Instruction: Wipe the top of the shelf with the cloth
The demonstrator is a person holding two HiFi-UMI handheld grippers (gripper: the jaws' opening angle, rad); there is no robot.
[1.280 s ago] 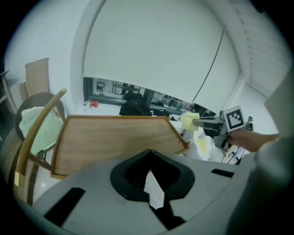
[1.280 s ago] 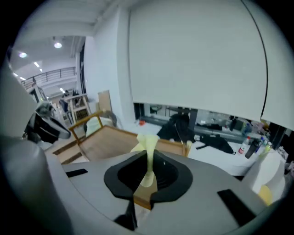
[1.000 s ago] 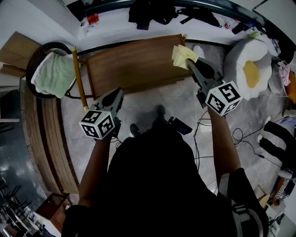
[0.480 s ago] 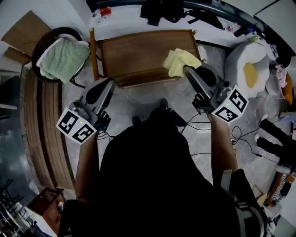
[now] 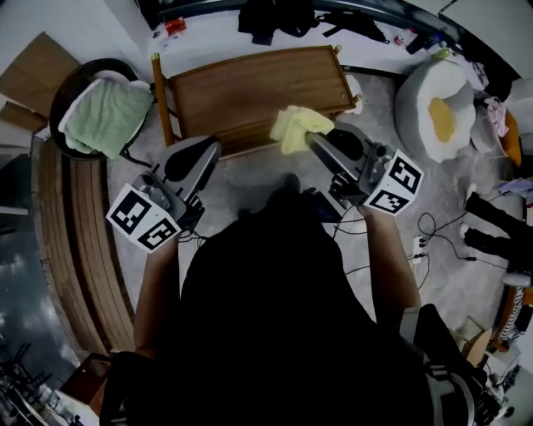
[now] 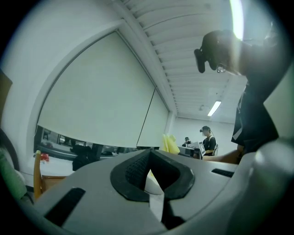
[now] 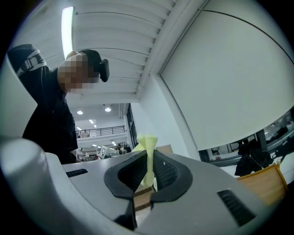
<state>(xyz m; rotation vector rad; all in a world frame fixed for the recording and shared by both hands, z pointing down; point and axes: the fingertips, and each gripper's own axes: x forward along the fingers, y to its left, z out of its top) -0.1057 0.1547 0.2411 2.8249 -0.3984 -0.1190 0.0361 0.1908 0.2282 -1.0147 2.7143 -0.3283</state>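
Note:
The brown wooden shelf top lies ahead of me in the head view. My right gripper is shut on the yellow cloth, which hangs bunched over the shelf's front right edge. In the right gripper view the cloth stands up between the closed pads, and the gripper points upward at the ceiling. My left gripper is shut and empty, held in front of the shelf's left front part. The left gripper view shows the gripper tilted up, with the cloth off to the right.
A green towel lies in a dark round basket left of the shelf. A white and yellow round cushion sits at the right. Dark clothes lie by the far wall. Cables trail on the floor at the right.
The right gripper has carried the cloth from the shelf's far right corner back and leftward to its front edge. The left gripper has drawn back a little, staying shut.

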